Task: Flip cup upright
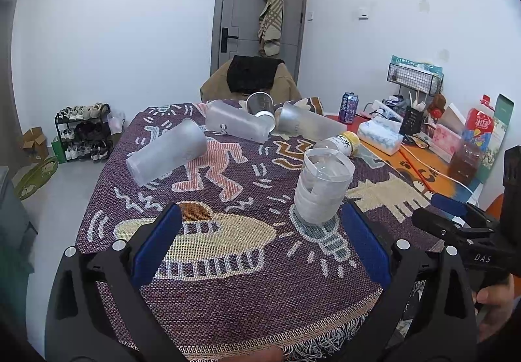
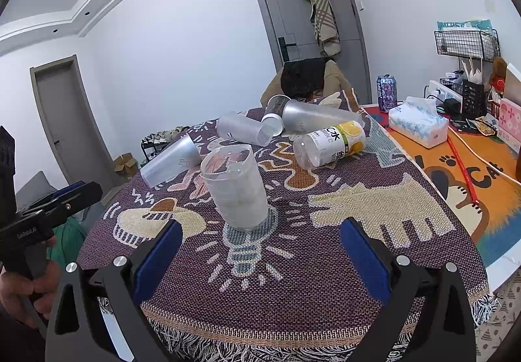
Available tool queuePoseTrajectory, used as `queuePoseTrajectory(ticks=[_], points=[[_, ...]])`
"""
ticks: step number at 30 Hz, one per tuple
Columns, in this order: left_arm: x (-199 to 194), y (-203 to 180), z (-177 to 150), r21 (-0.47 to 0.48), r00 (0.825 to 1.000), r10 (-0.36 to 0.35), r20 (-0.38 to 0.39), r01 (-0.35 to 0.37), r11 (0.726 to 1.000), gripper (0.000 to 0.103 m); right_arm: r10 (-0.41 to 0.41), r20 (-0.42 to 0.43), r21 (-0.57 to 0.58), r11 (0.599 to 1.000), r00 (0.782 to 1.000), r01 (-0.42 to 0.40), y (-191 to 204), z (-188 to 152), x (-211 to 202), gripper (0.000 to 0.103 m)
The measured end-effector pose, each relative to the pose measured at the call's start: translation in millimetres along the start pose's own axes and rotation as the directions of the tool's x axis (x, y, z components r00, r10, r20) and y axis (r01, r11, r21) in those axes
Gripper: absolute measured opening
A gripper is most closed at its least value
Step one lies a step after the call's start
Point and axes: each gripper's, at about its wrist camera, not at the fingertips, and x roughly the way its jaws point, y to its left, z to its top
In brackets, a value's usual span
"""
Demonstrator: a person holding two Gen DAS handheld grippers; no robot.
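One clear cup (image 2: pixel 235 187) stands upright, mouth up, near the bench's (image 2: pixel 325 277) front edge, while both the left hand-held gripper (image 1: pixel 260 244) and right hand-held gripper (image 2: pixel 260 256) hang wide and empty just short of it, apparently released; frosted cups (image 2: pixel 171 160) behind lie toppled.

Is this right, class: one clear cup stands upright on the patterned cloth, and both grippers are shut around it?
Not quite. The clear cup does stand upright on the patterned cloth, but the right wrist view shows the right gripper open and short of it; the left gripper is open too, holding nothing.
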Motion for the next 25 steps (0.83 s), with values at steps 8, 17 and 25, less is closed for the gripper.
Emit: queuePoseTrajectory(ticks=[8,17,25], points=[[-5.5,-3.6,0.6,0.02,0.999,0.029,0.041,-0.03,0.999,0.097,0.001,-0.004,0.003,1.0,1.0,-0.001,-1.2,-0.5,0.9,0.095],[-4.8,-4.2,1.6,0.032,0.999,0.027,0.04,-0.028,0.999,0.097,0.0,-0.003,0.002,1.0,1.0,0.0,-1.4,-0.4,0.5,0.095],[3.6,-4.3,-0.4,0.026,0.999,0.036,-0.002,-0.036,0.999,0.097,0.006,-0.002,0.02,1.0,1.0,-0.006,-7.6,0.2,-0.2,0.095]])
